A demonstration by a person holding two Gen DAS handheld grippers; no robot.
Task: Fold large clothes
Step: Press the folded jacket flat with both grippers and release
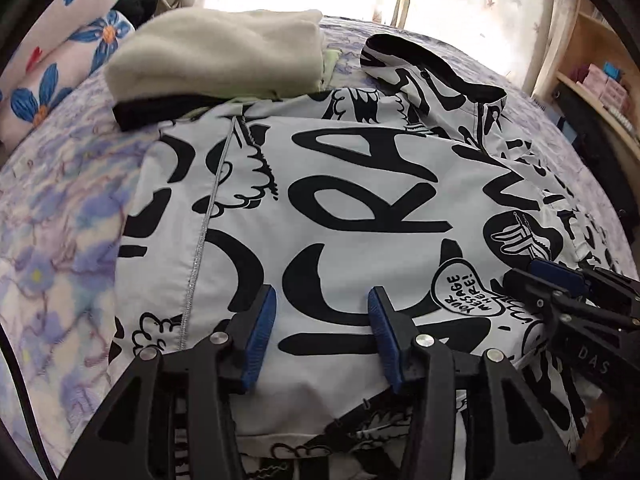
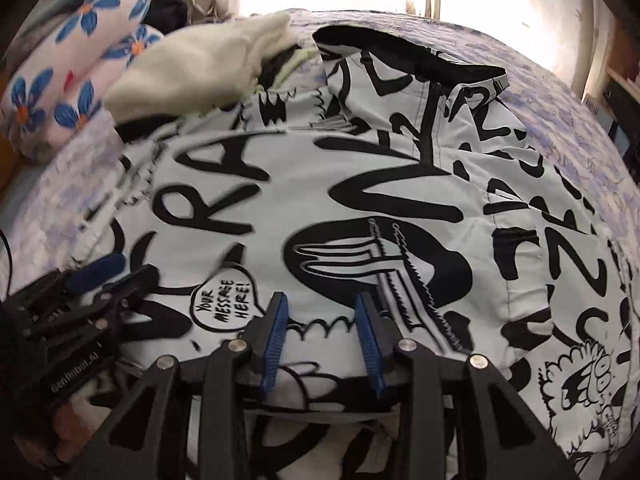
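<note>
A large white jacket with black graffiti lettering (image 1: 340, 208) lies spread over the bed; it also fills the right wrist view (image 2: 360, 200). Its black-lined collar (image 2: 400, 48) lies at the far end. My left gripper (image 1: 322, 304) is open, its blue pads just above the near edge of the jacket, holding nothing. My right gripper (image 2: 322, 312) is open too, over the near edge beside the "YOUR MESSAGE HERE" print (image 2: 226, 306). The right gripper shows at the right of the left wrist view (image 1: 560, 280), and the left gripper shows at the left of the right wrist view (image 2: 96, 276).
A cream folded garment on a black one (image 1: 216, 60) lies at the far left of the bed. Blue-flowered pillows (image 1: 60, 60) lie beyond it. The bedsheet (image 1: 60, 208) has a purple floral print. A wooden shelf (image 1: 600, 88) stands at the right, bright curtains behind.
</note>
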